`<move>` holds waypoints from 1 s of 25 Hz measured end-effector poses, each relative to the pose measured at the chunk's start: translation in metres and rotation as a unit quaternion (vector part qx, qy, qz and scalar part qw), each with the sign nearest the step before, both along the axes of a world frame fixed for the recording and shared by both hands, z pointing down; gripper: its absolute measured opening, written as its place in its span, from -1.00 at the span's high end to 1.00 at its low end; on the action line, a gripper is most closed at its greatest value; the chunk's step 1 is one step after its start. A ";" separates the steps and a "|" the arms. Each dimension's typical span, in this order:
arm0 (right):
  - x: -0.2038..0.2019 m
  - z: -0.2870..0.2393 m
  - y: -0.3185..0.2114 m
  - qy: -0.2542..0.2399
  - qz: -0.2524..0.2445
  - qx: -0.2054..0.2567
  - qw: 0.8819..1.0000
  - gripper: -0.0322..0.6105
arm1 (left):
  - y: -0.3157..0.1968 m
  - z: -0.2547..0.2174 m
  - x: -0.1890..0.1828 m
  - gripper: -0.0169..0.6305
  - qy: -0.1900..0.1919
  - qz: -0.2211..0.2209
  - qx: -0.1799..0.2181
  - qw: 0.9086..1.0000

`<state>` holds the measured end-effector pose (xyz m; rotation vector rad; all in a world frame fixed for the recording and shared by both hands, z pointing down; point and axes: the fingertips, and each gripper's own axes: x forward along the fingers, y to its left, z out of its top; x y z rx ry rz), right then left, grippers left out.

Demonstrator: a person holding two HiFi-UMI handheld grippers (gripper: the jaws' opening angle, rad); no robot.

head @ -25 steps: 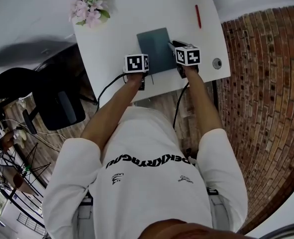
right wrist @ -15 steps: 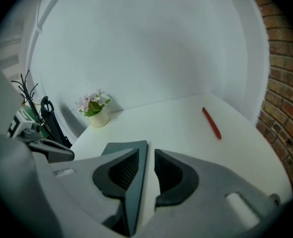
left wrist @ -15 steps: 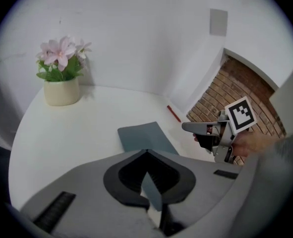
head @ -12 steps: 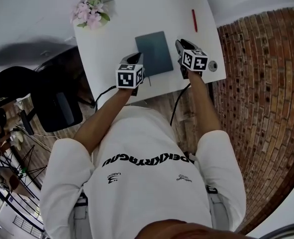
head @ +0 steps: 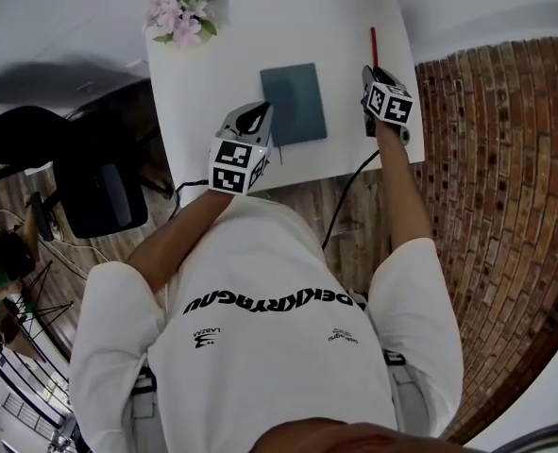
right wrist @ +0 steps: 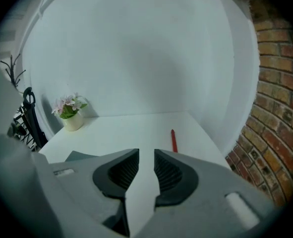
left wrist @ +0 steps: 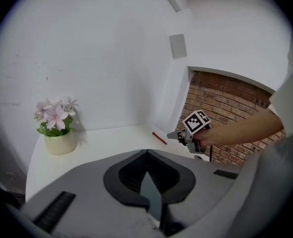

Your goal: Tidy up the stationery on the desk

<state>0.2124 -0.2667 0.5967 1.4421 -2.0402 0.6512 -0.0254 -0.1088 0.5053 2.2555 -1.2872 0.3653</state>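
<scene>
A dark teal notebook (head: 294, 104) lies flat in the middle of the white desk (head: 231, 64). A red pen (head: 374, 43) lies near the desk's far right corner and shows ahead of my right gripper (right wrist: 146, 152) as the red pen (right wrist: 174, 141). The right gripper (head: 366, 72) hovers right of the notebook, just short of the pen, jaws slightly apart and empty. My left gripper (head: 259, 111) is raised over the desk's near left part, beside the notebook, jaws (left wrist: 146, 152) closed together on nothing.
A pot of pink flowers (head: 179, 17) stands at the far left corner. A small round grey object (head: 407, 136) sits at the near right corner, partly hidden by my right hand. A brick wall (head: 486, 159) runs along the right, and a black chair (head: 109, 196) stands left.
Both grippers have left the notebook's near edge. The left one drew back to the left and rose; the right one moved right and forward toward the red pen.
</scene>
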 end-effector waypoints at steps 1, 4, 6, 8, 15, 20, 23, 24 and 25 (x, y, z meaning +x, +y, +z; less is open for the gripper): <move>0.004 0.002 -0.006 0.006 -0.001 -0.001 1.000 0.61 | 0.001 -0.003 -0.001 0.95 -0.002 0.000 0.009 1.000; 0.013 0.011 -0.026 0.021 -0.004 -0.005 1.000 0.61 | 0.000 -0.016 -0.005 0.96 -0.001 -0.008 0.037 0.999; 0.021 0.017 -0.036 0.038 -0.004 -0.013 0.999 0.61 | -0.001 -0.026 -0.007 0.95 -0.001 -0.014 0.059 0.998; 0.027 0.023 -0.047 0.050 -0.006 -0.020 0.999 0.61 | -0.001 -0.035 -0.009 0.95 -0.003 -0.021 0.082 0.996; 0.043 0.049 -0.078 0.076 -0.016 -0.051 0.996 0.60 | -0.003 -0.036 -0.018 0.95 -0.023 -0.036 0.108 0.993; 0.047 0.070 -0.091 0.073 -0.023 -0.077 0.994 0.60 | -0.006 -0.029 -0.026 0.95 -0.022 -0.050 0.101 0.993; 0.047 0.077 -0.095 0.075 -0.027 -0.084 0.993 0.59 | -0.005 -0.022 -0.029 0.95 -0.023 -0.055 0.093 0.994; 0.046 0.079 -0.096 0.076 -0.029 -0.086 0.993 0.59 | -0.005 -0.020 -0.029 0.96 -0.023 -0.055 0.091 0.994; 0.045 0.081 -0.097 0.078 -0.032 -0.087 0.993 0.60 | -0.004 -0.018 -0.030 0.95 -0.024 -0.055 0.088 0.994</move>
